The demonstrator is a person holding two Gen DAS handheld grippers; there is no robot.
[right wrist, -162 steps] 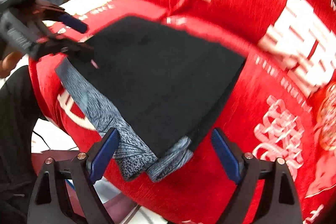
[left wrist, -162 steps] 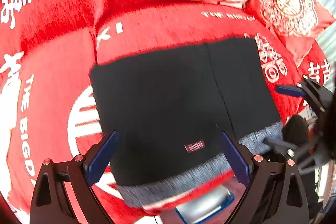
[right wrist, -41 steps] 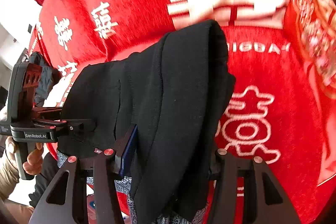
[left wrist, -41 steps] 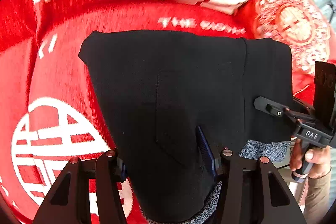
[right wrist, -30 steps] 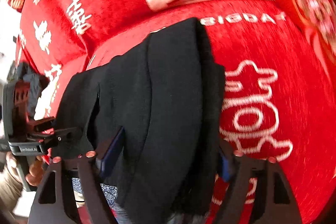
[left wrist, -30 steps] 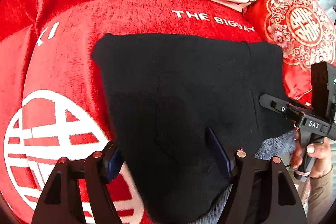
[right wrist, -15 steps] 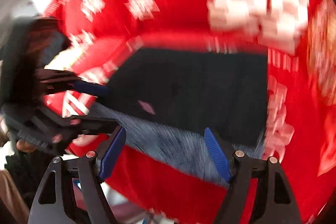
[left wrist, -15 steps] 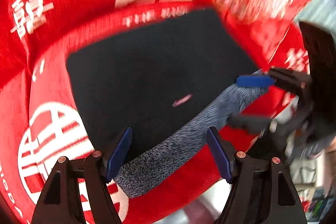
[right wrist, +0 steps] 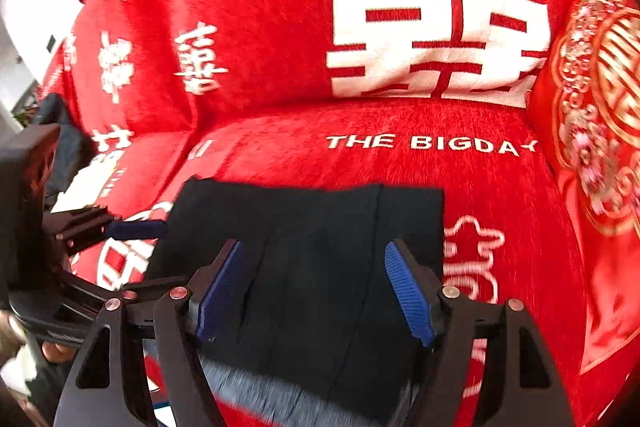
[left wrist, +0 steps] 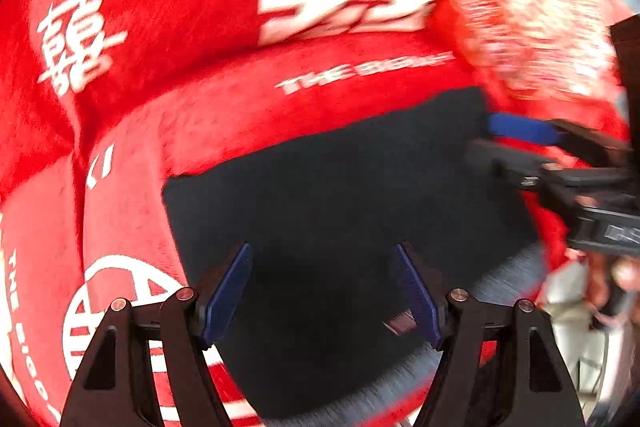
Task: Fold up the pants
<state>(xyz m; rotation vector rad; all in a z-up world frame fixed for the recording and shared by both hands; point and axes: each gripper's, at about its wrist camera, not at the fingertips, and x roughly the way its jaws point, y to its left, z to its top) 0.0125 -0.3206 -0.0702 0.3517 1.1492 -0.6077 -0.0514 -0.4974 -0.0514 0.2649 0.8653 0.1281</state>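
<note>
Both the left gripper (left wrist: 324,291) and right gripper (right wrist: 314,289) hang wide open, empty, over the folded black pants (right wrist: 320,267) lying flat on the red sofa (right wrist: 280,27) just beyond the jaws, soft and limp-looking, best pinched at the thick grey waistband (right wrist: 280,399).

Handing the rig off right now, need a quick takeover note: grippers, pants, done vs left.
Left gripper: open, empty, hovering over the near part of the pants.
Right gripper: open, empty, also above the pants.
Pants: black, lying flat as a compact rectangle on the seat of the red sofa; grey waistband along the near edge, a red cushion to the right.
Done: the pants look folded and laid down, neither gripper holding them.
Left: judge whether one more fold or some smoothing is needed; the left view is blurred, so edges are hard to check there.
</note>
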